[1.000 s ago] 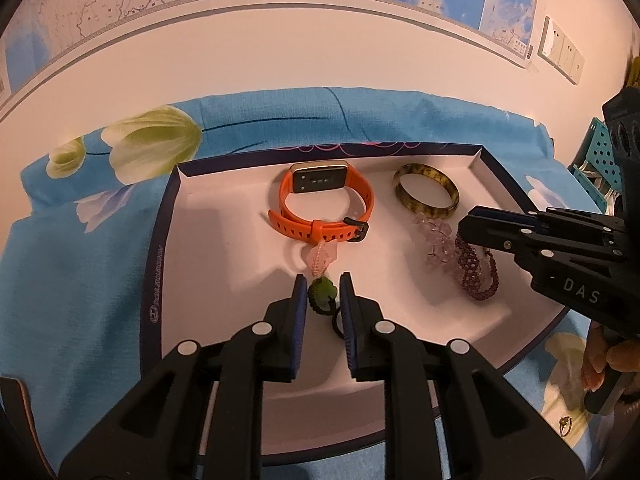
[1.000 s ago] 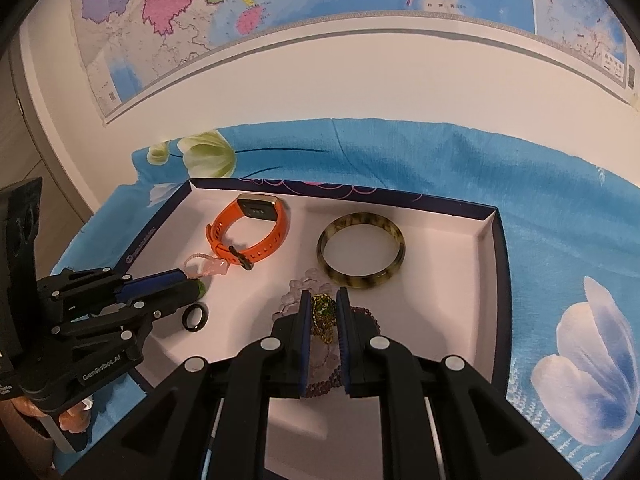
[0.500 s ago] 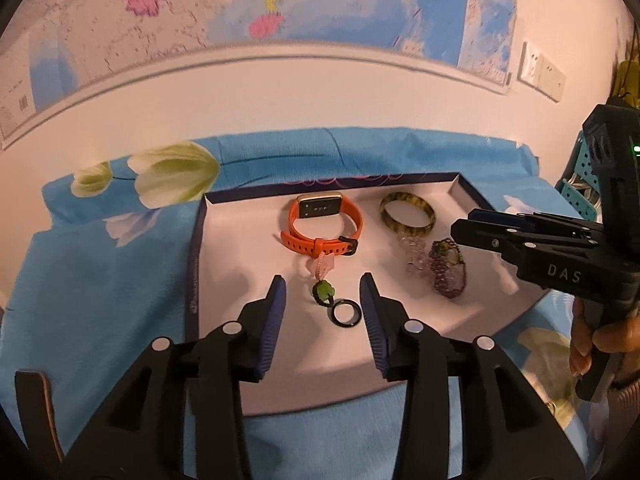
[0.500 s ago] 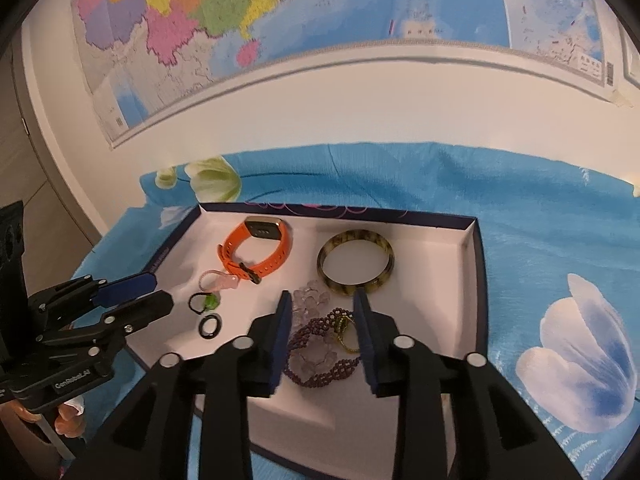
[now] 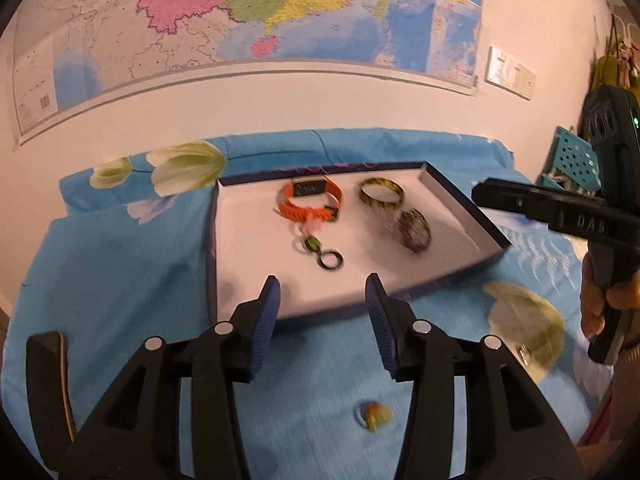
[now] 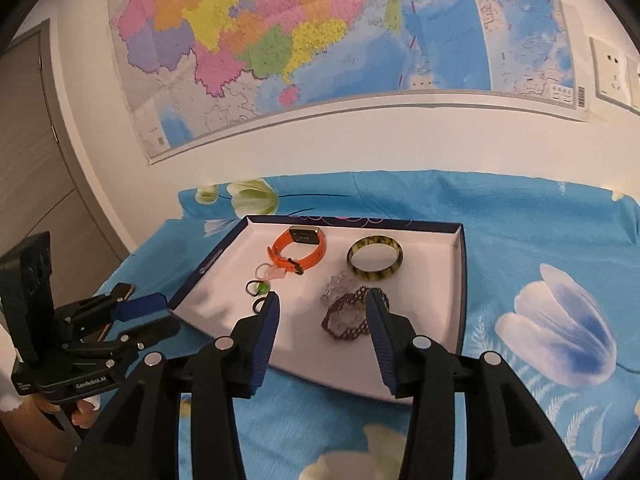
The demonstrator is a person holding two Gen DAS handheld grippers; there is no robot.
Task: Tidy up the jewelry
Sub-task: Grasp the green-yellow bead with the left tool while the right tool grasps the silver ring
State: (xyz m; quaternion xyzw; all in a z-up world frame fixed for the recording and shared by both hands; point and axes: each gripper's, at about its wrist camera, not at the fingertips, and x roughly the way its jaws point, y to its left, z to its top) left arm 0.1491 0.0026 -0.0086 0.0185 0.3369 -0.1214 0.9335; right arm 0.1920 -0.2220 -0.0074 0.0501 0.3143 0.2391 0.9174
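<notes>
A shallow white tray with a dark blue rim (image 5: 464,216) (image 6: 460,280) lies on a blue flowered cloth. In it are an orange watch (image 5: 310,200) (image 6: 298,250), a mottled green bangle (image 5: 381,194) (image 6: 374,259), a purple beaded bracelet (image 5: 416,230) (image 6: 352,316), clear beads (image 6: 339,284), a green charm with a pink tag (image 5: 311,242) (image 6: 262,288) and a black ring (image 5: 330,261) (image 6: 259,305). My left gripper (image 5: 322,322) is open and empty, in front of the tray. My right gripper (image 6: 322,334) is open and empty above the tray's near edge.
On the cloth outside the tray lie a small orange-green ring (image 5: 372,414) below my left gripper and a small metal piece (image 5: 524,354) on a leaf print. A wall with a map stands behind. A teal crate (image 5: 572,164) is at the right.
Both grippers let go of their pieces, opened wide and pulled back and up from the tray. The green charm and the purple bracelet now lie in the tray.
</notes>
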